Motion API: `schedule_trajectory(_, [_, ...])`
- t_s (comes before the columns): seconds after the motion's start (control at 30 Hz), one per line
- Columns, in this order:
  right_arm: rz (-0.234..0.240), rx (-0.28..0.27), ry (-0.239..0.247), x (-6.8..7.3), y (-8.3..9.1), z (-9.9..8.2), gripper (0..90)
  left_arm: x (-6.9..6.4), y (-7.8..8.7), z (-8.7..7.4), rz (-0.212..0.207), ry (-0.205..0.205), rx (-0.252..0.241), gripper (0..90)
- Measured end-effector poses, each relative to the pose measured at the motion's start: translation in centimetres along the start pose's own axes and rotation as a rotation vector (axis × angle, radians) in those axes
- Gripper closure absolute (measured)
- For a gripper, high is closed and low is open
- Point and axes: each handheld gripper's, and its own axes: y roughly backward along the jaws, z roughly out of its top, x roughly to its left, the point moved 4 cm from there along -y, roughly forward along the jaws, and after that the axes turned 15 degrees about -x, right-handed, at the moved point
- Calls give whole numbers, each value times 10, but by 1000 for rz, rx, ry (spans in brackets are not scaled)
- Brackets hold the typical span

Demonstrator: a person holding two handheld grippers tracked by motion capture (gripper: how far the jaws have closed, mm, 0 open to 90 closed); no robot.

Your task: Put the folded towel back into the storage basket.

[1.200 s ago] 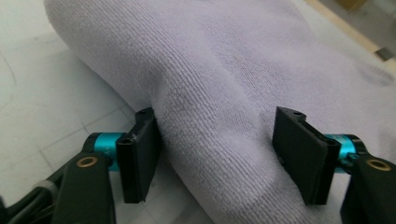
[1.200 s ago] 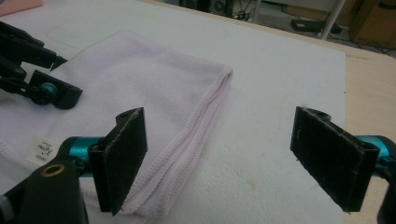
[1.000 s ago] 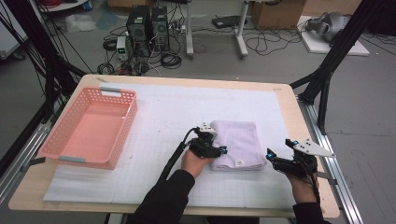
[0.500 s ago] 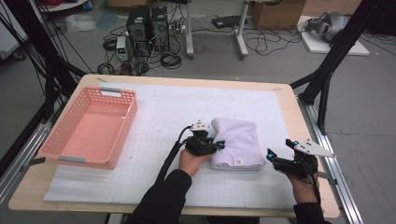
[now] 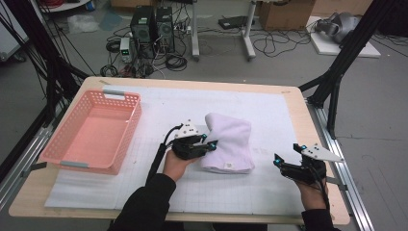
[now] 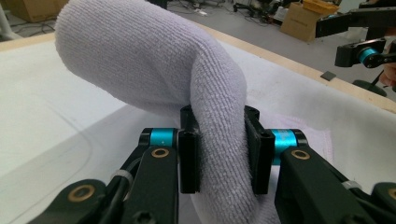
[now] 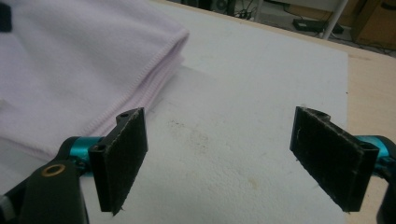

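The left gripper [image 5: 208, 146] has just closed on the towel [image 5: 230, 144] and now clamps a fold of it, lifted higher off the mat [image 5: 269, 110] than a second ago. The right gripper [image 5: 285, 159] waits apart, jaws wide, unmoved. A pink basket [image 5: 91, 132] sits left. No writing is legible.

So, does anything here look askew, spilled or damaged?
Nothing spilled or damaged. The one oddity: the folded towel no longer lies flat, because the left gripper pinches its edge and lifts it into a hump. The pink basket sits square.
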Motion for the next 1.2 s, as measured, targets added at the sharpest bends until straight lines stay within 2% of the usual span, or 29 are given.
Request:
schedule_trajectory(0.17, [7,4,-3,2,-1,0,181,7,16,9,10,-13,-5,712])
schedule_trajectory(0.3, [8,2,-3,3,-2,0,181,10,26,18,27,-41,10,712])
schedule_trajectory(0.43, [9,5,-9,3,-2,0,181,13,39,30,31,-65,-11,712])
schedule_trajectory(0.67, [13,3,-8,3,-1,0,181,20,63,45,19,-122,-21,712])
schedule_trajectory(0.87, [15,5,-7,4,-2,0,181,27,81,58,-10,-149,-57,713])
schedule_trajectory(1.03, [16,0,-13,4,-2,1,181,34,99,72,-36,-157,-89,714])
schedule_trajectory(1.2, [17,0,-9,5,-2,1,181,46,115,82,-23,-151,-100,717])
